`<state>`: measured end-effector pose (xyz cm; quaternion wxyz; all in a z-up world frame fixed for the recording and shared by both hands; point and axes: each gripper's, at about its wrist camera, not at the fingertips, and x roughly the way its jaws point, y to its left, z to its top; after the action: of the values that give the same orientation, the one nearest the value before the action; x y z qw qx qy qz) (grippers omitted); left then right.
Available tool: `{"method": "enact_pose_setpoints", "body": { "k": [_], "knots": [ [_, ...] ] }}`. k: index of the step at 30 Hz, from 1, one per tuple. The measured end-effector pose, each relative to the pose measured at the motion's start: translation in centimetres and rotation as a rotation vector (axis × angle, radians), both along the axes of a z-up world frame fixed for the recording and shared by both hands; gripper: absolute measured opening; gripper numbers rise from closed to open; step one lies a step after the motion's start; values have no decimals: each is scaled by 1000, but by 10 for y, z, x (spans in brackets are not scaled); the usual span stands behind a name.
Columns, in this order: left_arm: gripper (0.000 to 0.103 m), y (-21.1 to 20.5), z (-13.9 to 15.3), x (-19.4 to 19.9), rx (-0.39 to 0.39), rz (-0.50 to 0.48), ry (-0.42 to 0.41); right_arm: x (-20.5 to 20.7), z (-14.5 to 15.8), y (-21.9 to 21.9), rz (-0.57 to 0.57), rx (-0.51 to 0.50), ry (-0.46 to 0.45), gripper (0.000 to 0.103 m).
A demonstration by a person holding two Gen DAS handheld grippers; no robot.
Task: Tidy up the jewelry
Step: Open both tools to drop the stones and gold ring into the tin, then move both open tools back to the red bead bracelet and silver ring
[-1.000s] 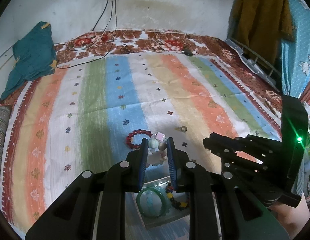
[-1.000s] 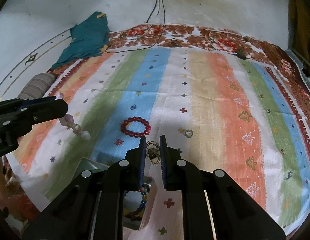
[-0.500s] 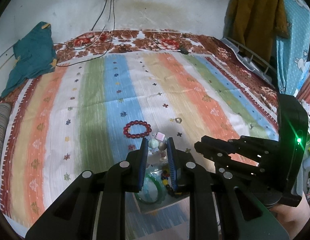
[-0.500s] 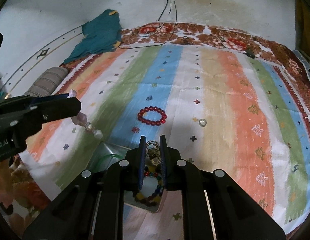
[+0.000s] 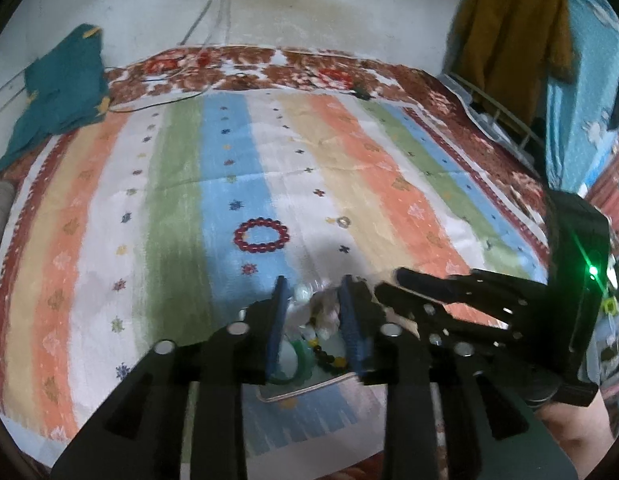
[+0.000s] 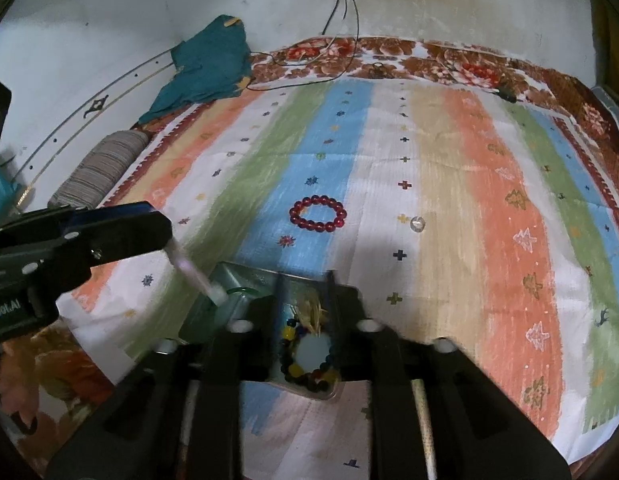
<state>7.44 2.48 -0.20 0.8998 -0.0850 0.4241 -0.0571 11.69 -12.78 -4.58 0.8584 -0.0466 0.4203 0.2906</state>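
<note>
The left gripper [image 5: 315, 312] appears to pinch a light, limp pastel bead strand [image 6: 193, 276]; grip one bead. Right gripper [image 6: 303, 304], jaws parted, releases thin gold rings [image 6: 311, 310] between its fingertips over the tray [image 6: 245, 276].

My red bead bracelet [image 6: 317, 213] lies flat as a closed ring on the bed's striped cover, centre of the frame, on the blue stripe. A small clear ring [image 6: 417, 224] rests well to its right on the pale stripe. Low in the frame, the metal tray [image 6: 245, 276] holds a dark multicoloured bead bracelet [image 6: 309, 364] and a green bangle [image 5: 297, 364]. A gold chain [image 6: 313, 310] dangles over the tray, blurred. A pale bead string [image 6: 193, 274] slants down toward the tray's left part.
</note>
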Motion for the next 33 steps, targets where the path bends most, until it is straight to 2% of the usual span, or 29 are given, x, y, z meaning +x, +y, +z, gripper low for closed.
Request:
{"method": "enact_pose_setpoints", "body": {
  "k": [1,4,15,20,23,29,33],
  "knots": [
    [29,3,1,0,6,16,-5,0,1,-2,-9,0,-6,49],
    [34,9,1,0,-8,44,-2,1,4,-8,-34,-18,-27,49],
    [47,18,-1,5,-4,79,12,12,4,-21,-72,-7,-15,62],
    [51,24,-4,10,7,101,23,15,3,-22,-81,-16,-22,66],
    [59,25,-5,13,17,109,26,16,3,-21,-86,-28,-34,67],
    [59,26,-7,22,33,121,37,24,0,-23,-104,-37,-25,71],
    [64,26,-10,30,51,131,46,27,-1,-22,-103,-44,-23,72]
  ]
}}
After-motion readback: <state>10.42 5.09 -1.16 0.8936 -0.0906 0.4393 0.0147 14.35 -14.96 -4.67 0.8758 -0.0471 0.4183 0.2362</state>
